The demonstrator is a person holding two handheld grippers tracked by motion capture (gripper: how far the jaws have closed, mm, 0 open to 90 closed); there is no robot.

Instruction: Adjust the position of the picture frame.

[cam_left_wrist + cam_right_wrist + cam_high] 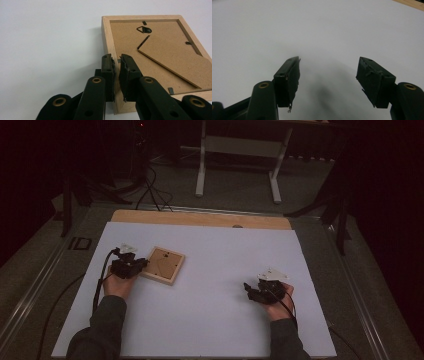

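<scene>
Left hand-held gripper (116,65) clenches the near rail of the picture frame (160,57); right hand-held gripper (328,75), released, rests well apart.

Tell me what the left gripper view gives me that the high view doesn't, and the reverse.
Left gripper view: the fingers nipping the picture frame by its wooden side rail, plus its hanging ring, turn clips and folded easel stand. High view: the right gripper open over bare white board, apart from the frame, and the floor beyond. Shared: the frame lying back side up at the left gripper.

White table top (210,310), picture frame (162,265) flat.
</scene>
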